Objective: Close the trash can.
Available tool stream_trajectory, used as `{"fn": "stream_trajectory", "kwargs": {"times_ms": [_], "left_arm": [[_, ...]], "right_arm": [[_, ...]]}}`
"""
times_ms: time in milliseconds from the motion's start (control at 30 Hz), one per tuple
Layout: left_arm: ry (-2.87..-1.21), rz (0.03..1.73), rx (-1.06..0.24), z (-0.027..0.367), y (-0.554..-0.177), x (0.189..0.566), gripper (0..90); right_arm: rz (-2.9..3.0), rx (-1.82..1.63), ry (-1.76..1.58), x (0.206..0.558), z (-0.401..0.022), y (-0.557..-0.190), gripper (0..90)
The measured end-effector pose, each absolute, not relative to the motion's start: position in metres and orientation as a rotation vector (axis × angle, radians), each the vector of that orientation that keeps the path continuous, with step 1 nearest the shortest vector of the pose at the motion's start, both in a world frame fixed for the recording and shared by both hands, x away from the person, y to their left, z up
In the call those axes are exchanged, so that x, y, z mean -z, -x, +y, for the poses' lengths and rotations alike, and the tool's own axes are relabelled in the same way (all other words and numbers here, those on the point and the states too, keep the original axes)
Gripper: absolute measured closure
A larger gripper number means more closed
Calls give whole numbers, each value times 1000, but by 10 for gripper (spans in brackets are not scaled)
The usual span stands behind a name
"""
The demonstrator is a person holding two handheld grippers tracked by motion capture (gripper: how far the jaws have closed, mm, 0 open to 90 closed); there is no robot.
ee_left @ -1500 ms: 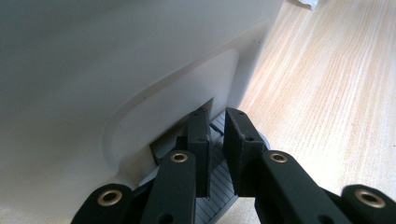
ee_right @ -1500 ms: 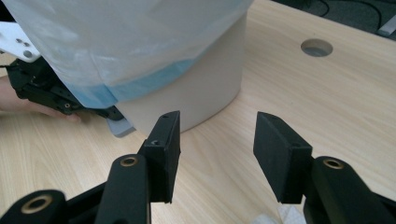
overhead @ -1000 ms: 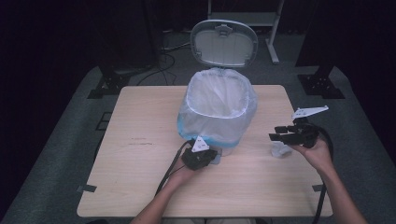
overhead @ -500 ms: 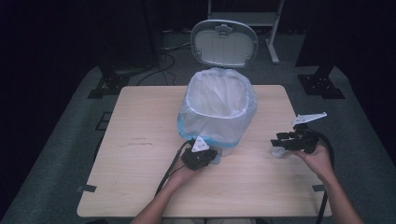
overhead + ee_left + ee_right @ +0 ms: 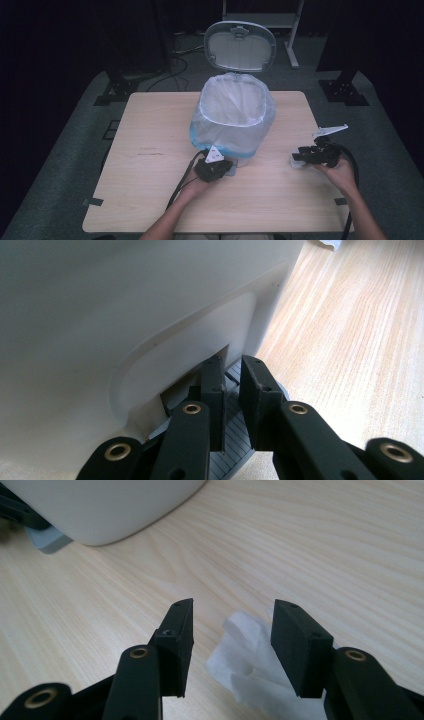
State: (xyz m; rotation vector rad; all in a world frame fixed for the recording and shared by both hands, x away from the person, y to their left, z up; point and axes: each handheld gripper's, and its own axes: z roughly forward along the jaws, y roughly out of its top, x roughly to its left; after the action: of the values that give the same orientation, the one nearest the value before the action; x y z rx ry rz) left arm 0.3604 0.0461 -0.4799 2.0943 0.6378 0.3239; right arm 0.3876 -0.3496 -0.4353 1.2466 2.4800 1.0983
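A white pedal bin [image 5: 232,120] lined with a clear bag stands mid-table, its lid [image 5: 240,46] tipped up. At the bin's front base, my left gripper [image 5: 220,167] is shut. In the left gripper view its jaws [image 5: 232,385] lie nearly together on the grey ribbed pedal [image 5: 235,450] under the bin's wall [image 5: 125,315]. My right gripper [image 5: 298,157] is low over the table's right side. It stands open [image 5: 232,630], with a crumpled white tissue [image 5: 240,665] on the wood between and below its jaws; the pads do not press it.
The light wooden table [image 5: 150,150] has bare room left and front. In the right gripper view the bin's base [image 5: 110,505] and pedal [image 5: 47,542] lie to the upper left. Dark floor, stands and cables surround the table.
My right gripper has come down toward the table and over the tissue. The left gripper and the bin have stayed put.
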Motion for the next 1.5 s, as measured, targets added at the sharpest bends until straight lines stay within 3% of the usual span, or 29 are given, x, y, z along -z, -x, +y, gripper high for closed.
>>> {"fn": "stream_trajectory", "kwargs": {"times_ms": [533,1033,1500], "left_arm": [[-2089,643,-318,46,-360,480,809],[-2089,643,-319,46,-360,480,809],[-2098,636,-325,46,-361,480,809]], "right_arm": [[2506,-1012,-1308,456,-354,-392,611],[2472,-937,-1302,464,-348,-392,855],[2507,-1040,-1245,445,-339,-387,881]]}}
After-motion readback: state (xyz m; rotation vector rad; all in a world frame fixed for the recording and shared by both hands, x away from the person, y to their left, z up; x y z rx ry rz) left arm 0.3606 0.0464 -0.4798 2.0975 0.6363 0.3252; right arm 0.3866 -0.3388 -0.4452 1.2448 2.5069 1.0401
